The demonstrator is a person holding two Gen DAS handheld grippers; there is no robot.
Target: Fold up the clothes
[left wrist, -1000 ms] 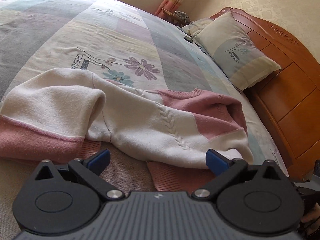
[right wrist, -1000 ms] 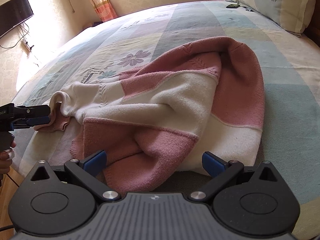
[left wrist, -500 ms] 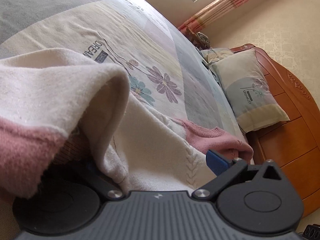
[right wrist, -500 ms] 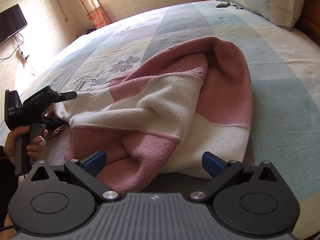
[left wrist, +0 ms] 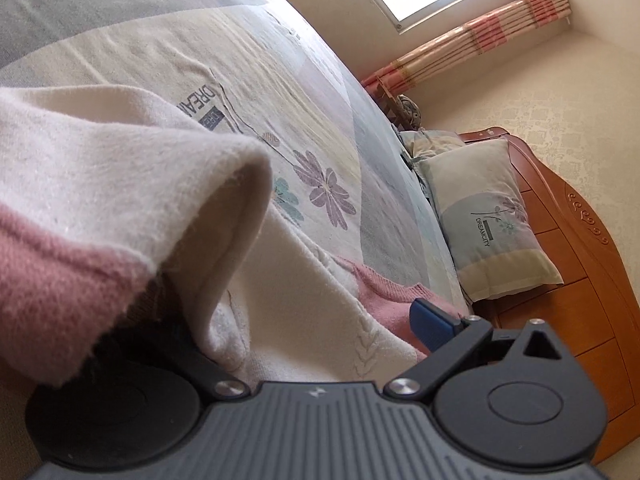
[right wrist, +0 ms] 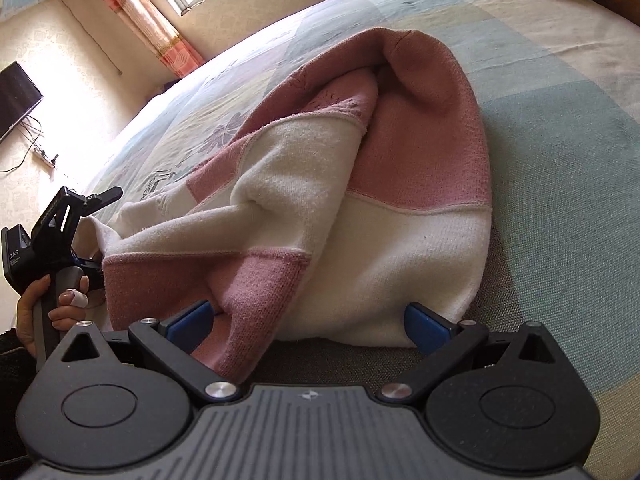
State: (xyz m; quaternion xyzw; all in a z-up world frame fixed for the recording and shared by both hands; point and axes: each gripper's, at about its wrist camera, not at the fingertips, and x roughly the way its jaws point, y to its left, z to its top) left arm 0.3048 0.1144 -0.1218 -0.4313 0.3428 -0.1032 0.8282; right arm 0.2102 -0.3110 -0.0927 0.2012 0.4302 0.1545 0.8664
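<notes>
Both grippers (left wrist: 308,320) (right wrist: 308,320) gape around the sweater (right wrist: 360,200); pillow (left wrist: 488,232) reads "DREAMCITY".

We see sweater (right wrist: 360,216): pink and cream-white blocks, thin pink seam lines. Bedspread (left wrist: 240,92): pastel patchwork of grey, beige, pale blue; purple and teal flowers printed. Pillow (left wrist: 492,220): blue-grey, cream band, small flower print. Headboard (left wrist: 592,280): orange-brown wood. Curtain (right wrist: 140,12): pink-orange stripes. Gripper fingers (right wrist: 424,324): blue pads, black body.
</notes>
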